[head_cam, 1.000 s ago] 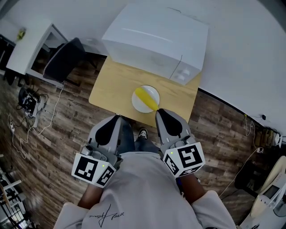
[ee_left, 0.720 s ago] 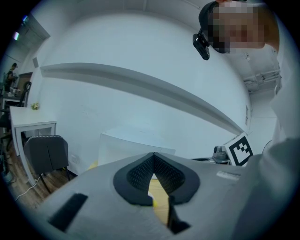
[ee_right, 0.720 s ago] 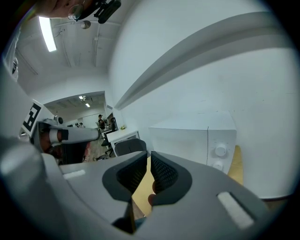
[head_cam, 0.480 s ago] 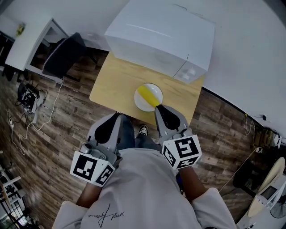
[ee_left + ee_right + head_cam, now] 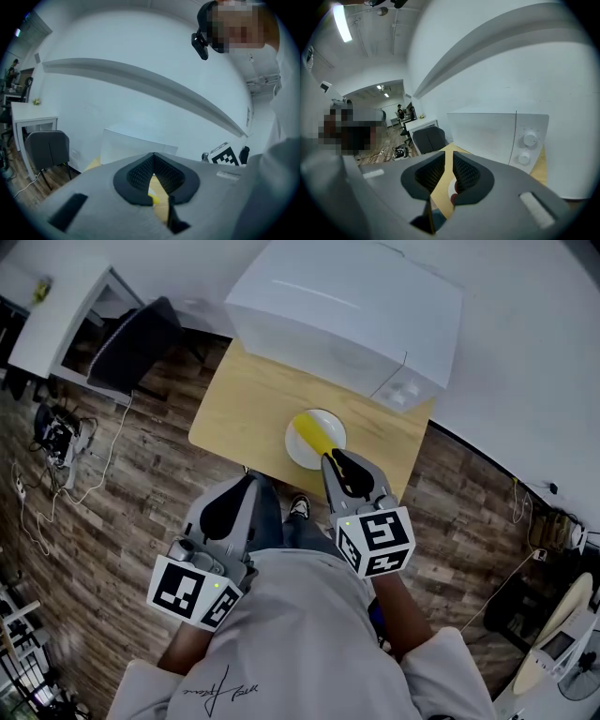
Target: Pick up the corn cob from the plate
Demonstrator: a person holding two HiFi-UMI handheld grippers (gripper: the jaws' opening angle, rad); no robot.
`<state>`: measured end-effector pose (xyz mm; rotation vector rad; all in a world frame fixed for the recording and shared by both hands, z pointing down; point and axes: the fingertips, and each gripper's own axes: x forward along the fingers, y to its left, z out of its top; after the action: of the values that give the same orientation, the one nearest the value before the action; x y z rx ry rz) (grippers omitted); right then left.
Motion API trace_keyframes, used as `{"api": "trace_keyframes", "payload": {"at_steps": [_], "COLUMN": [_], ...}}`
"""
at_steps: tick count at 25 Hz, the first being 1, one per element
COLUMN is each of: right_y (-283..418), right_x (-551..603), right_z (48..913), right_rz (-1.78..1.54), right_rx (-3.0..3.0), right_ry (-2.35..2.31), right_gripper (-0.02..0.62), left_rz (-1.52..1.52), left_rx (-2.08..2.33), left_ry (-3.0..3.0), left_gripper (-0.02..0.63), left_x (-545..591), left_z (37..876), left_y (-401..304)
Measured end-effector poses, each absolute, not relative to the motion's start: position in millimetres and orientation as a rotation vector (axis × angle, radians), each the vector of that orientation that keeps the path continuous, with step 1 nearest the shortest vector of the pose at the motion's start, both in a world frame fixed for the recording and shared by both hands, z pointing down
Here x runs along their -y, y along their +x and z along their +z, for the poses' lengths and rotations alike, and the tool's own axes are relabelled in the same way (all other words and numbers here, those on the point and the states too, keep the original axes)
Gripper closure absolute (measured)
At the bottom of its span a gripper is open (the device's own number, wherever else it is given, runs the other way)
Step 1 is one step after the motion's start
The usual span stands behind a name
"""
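left claw [image 5: 242,489]: well short of the plate [image 5: 337,430] and to its left, just off the near edge of the table [image 5: 239,409]. jaws clenched tip to tip, nothing in them. idle, by my reading.

corn [image 5: 312,434]: lies slantwise on the plate, untouched. the microwave [image 5: 347,306] stands just behind the plate.

right claw [image 5: 330,461]: tips at the plate's near rim, just beside the corn's near end, angled down. jaws opening, only a narrow slit between them and nothing in it. a sliver of plate shows through the gap.

progress: approach nearly done; no grasp, no lift. left to do, as i judge it: open wider, straddle the corn, close on it, raise it clear of the plate.
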<state>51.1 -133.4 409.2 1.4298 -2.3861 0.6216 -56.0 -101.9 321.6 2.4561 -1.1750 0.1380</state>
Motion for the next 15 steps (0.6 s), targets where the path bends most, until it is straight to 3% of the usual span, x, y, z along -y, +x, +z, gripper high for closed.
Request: {"api": "trace_keyframes", "payload": {"at_steps": [15], "right_y": [32.6], "right_x": [146.5], "right_z": [460.3], "right_rz": [0.672], "right_rx": [2.301], "right_ry": [1.313], "right_gripper": [0.488], "left_rz": [0.146], "left_rx": [1.192], "left_ry": [2.440], "left_gripper": [0.612], "left_x": [106.3], "left_z": [325.0], "left_y": [-68.6]}}
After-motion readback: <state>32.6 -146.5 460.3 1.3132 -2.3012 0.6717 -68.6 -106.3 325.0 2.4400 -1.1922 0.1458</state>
